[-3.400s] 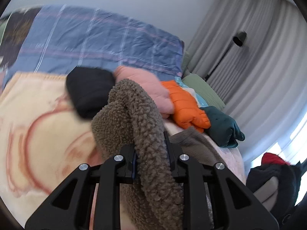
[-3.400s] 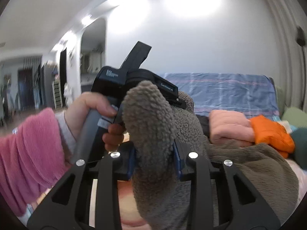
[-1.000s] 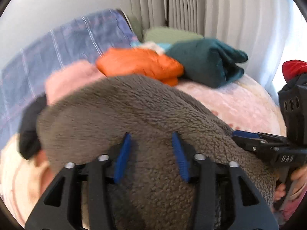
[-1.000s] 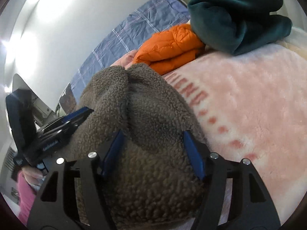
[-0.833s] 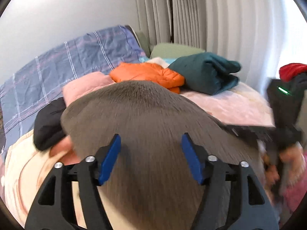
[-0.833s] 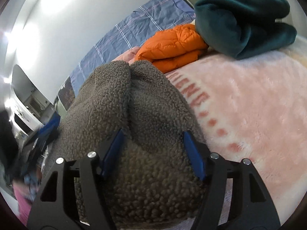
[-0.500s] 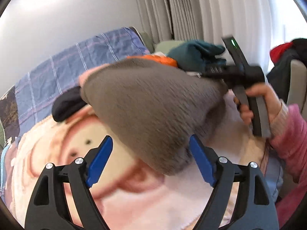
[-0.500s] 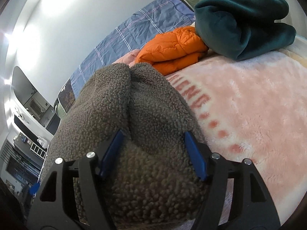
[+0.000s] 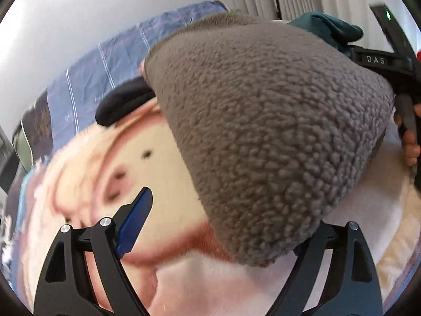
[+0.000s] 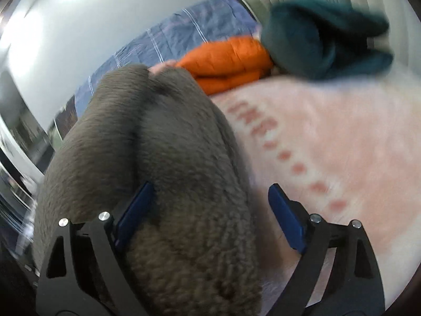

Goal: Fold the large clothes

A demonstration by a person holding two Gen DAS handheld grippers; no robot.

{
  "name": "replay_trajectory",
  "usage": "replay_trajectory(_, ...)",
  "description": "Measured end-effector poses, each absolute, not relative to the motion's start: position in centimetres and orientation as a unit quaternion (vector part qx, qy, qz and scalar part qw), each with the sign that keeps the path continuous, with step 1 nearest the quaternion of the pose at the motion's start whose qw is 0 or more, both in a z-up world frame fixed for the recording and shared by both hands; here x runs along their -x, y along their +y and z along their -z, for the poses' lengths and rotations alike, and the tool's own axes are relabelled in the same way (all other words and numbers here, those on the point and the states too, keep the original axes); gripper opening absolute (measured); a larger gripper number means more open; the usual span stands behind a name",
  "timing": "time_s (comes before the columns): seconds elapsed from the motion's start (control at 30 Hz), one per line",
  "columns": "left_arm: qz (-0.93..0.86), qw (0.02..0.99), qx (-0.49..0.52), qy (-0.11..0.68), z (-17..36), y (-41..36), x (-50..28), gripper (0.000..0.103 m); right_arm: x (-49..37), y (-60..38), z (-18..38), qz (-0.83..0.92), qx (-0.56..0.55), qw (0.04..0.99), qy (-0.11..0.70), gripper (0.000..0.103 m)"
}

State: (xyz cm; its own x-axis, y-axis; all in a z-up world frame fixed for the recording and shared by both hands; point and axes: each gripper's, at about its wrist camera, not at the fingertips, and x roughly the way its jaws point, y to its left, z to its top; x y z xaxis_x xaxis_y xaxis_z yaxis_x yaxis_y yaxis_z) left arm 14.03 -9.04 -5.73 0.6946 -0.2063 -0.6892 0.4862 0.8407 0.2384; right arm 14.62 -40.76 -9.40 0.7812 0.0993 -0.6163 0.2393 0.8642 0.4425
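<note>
**Brown fleece lies folded on the bed, both grippers letting go**

One brown fleece garment (image 9: 268, 137) sits in a thick folded bundle on the pink blanket (image 10: 329, 137) that covers the bed, near its front edge.

There are two grippers. The left gripper (image 9: 218, 226) has its jaws opening; one blue pad (image 9: 134, 221) stands clear to the left of the bundle, while the other is hidden behind the bundle's near corner, so contact on that side cannot be told. The right gripper (image 10: 210, 218) also has its jaws opening: the fleece bulges up between them, the left pad (image 10: 134, 210) lies against the pile, and the right pad (image 10: 285, 218) stands off it over bare blanket. A hand (image 9: 410, 142) grips that tool's handle at the bundle's right side.

Toward the far edge of the bed lie four other bundles: one black (image 9: 123, 102), one pink, mostly hidden, one orange (image 10: 229, 60) and one dark green (image 10: 323, 39). A single blue checked cover (image 10: 184, 34) stands against the wall behind them.
</note>
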Motion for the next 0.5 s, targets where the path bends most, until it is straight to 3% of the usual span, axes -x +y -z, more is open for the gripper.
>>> replay_trajectory(0.17,0.2,0.896,-0.249,0.31,4.8,-10.1,-12.4,0.084,-14.4,-41.3,9.3,0.05,-0.247,0.91,0.329,0.089)
replay_trajectory(0.23,0.241,0.883,-0.233,0.328,3.7,-9.6,-11.4,0.072,-14.4,-41.7,9.4,0.05,-0.257,0.908,0.328,0.089)
replay_trajectory(0.3,0.285,0.874,-0.207,0.333,1.7,-8.3,-10.3,0.051,-14.3,-42.0,9.6,0.047,-0.266,0.905,0.329,0.089)
replay_trajectory(0.4,0.327,0.88,-0.161,0.306,-2.2,-7.2,-9.0,0.041,-14.3,-41.7,9.4,0.051,-0.261,0.907,0.326,0.089)
replay_trajectory(0.5,0.329,0.897,-0.137,0.262,-5.5,-7.3,-10.5,0.041,-14.2,-41.4,9.2,0.057,-0.252,0.91,0.325,0.089)
